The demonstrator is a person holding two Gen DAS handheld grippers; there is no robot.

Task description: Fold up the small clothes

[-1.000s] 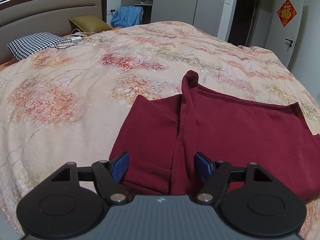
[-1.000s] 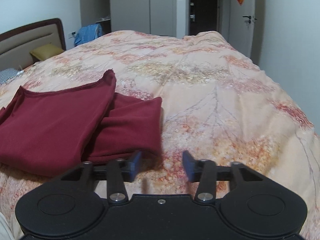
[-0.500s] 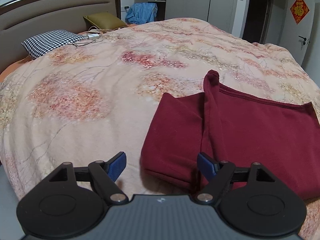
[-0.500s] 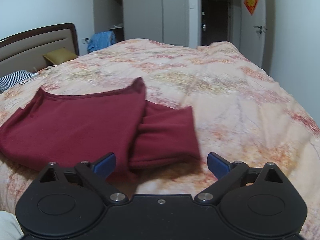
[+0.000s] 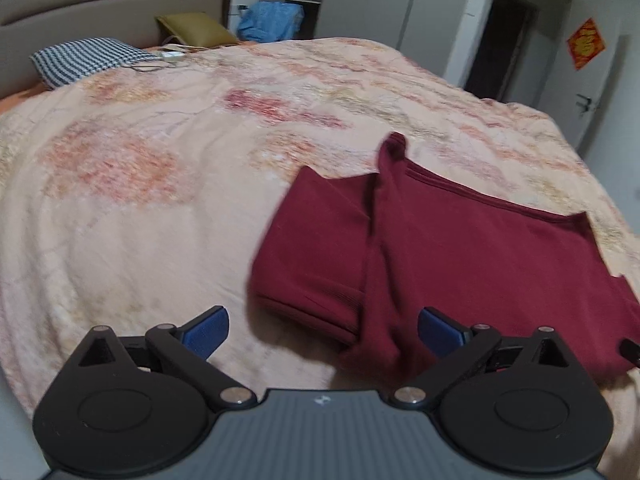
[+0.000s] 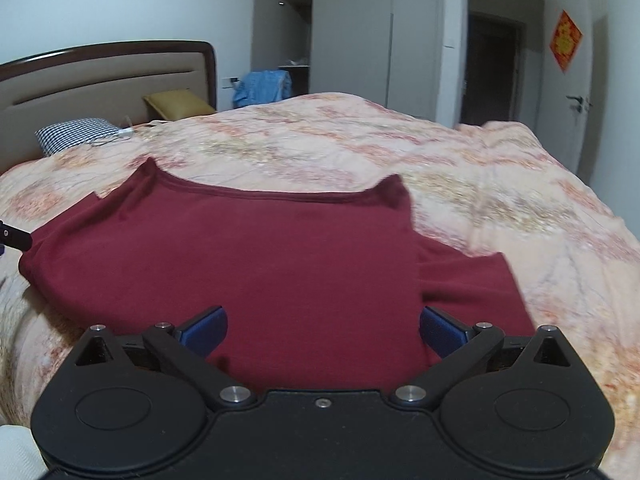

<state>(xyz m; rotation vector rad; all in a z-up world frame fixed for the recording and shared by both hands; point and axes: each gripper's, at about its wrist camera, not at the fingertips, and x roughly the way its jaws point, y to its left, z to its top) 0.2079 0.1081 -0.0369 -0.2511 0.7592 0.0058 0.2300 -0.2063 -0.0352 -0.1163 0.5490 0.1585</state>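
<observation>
two grippers, both empty | left gripper [image 5: 323, 330]: jaws opening wide; over shirt's near-left corner | right gripper [image 6: 323, 330]: jaws opening; above near hem | maroon shirt [image 6: 256, 256]: flat on floral bedspread [image 6: 500, 184], sleeves folded in

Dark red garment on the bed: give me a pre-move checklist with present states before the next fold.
1. Left gripper free of cloth: ok, jaws opening, pads apart, nothing pinched.
2. Right gripper free of cloth: ok, jaws opening, nothing gripped.
3. Dark red garment lying on the floral quilt: ok.
4. Both side flaps folded evenly: not ok, one sticks out on each side.
5. Near hem straight: cannot tell, hidden behind the right gripper.
</observation>
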